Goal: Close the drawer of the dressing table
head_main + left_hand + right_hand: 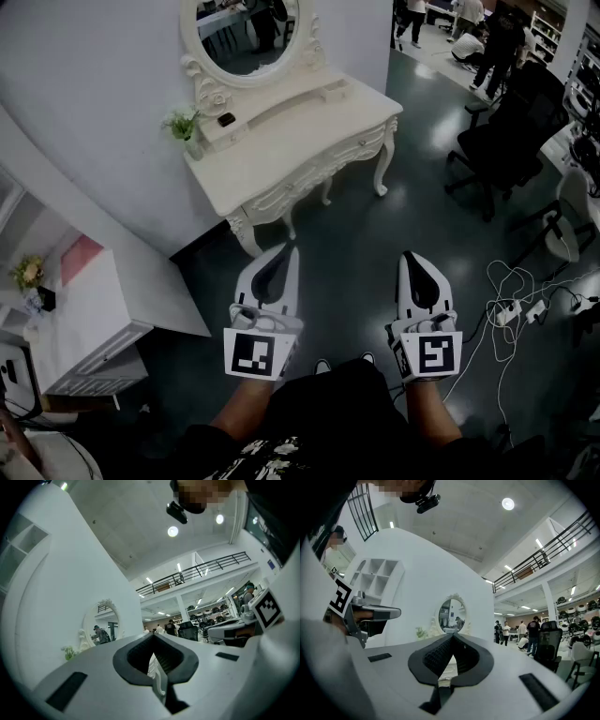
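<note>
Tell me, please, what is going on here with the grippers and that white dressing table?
A person stands a little way back from the white dressing table, holding a gripper in each hand. The left gripper and the right gripper are both shut and empty, pointing toward the table without touching it. From the head view, no drawer stands clearly out of the table's front.

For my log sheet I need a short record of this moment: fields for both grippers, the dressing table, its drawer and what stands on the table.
left gripper: shut, empty, apart from the table
right gripper: shut, empty, apart from the table
dressing table: white, against the wall, ahead of both grippers
drawer: looks shut, front flush
on table: oval mirror, small plant
</note>
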`<control>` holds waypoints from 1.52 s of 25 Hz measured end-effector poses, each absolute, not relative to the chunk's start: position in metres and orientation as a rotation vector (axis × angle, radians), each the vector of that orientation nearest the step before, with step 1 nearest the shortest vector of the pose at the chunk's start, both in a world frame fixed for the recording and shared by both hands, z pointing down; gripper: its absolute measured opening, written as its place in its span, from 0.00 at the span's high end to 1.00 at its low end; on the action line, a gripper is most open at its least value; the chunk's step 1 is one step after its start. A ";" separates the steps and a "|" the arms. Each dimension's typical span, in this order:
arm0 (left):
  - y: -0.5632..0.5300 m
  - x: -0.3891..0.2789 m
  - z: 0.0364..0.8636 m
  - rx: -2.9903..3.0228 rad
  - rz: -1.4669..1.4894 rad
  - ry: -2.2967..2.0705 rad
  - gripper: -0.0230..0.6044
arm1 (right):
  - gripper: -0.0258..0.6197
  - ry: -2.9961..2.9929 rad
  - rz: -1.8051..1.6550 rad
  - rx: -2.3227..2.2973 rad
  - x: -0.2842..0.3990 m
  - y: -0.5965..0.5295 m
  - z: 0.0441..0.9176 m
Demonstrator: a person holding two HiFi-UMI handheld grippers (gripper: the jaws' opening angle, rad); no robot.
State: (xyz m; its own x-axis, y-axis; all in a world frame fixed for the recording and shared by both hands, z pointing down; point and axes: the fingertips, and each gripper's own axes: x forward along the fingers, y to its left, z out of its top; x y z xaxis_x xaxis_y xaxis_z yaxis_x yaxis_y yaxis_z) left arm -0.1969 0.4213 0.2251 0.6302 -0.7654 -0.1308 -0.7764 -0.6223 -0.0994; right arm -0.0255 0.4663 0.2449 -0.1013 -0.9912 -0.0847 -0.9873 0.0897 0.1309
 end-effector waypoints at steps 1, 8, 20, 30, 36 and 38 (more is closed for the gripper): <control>0.421 -0.198 0.226 -2.705 0.119 1.284 0.96 | 0.96 -2.298 -0.242 2.084 -0.028 0.466 0.246; 0.419 -0.195 0.231 -2.715 0.118 1.283 0.96 | 0.96 -2.306 -0.214 2.071 -0.029 0.464 0.249; 0.404 -0.153 0.224 -2.693 0.102 1.354 0.96 | 0.96 -2.359 -0.216 2.004 0.017 0.442 0.246; 0.402 -0.130 0.222 -2.622 0.050 1.459 0.96 | 0.96 -2.440 -0.173 1.930 0.049 0.425 0.250; 0.391 -0.121 0.221 -2.605 0.065 1.469 0.96 | 0.96 -2.476 -0.199 1.922 0.057 0.409 0.248; 0.385 -0.120 0.218 -2.596 0.076 1.469 0.96 | 0.96 -2.478 -0.215 1.920 0.058 0.402 0.246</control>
State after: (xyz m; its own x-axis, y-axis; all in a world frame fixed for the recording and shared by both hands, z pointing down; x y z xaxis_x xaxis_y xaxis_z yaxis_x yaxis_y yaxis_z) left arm -0.1200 0.3848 0.2185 0.5171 -0.8473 -0.1211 -0.8552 -0.5060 -0.1117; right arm 0.0579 0.4023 0.2458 -0.2530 -0.9638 -0.0839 -0.9639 0.2436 0.1077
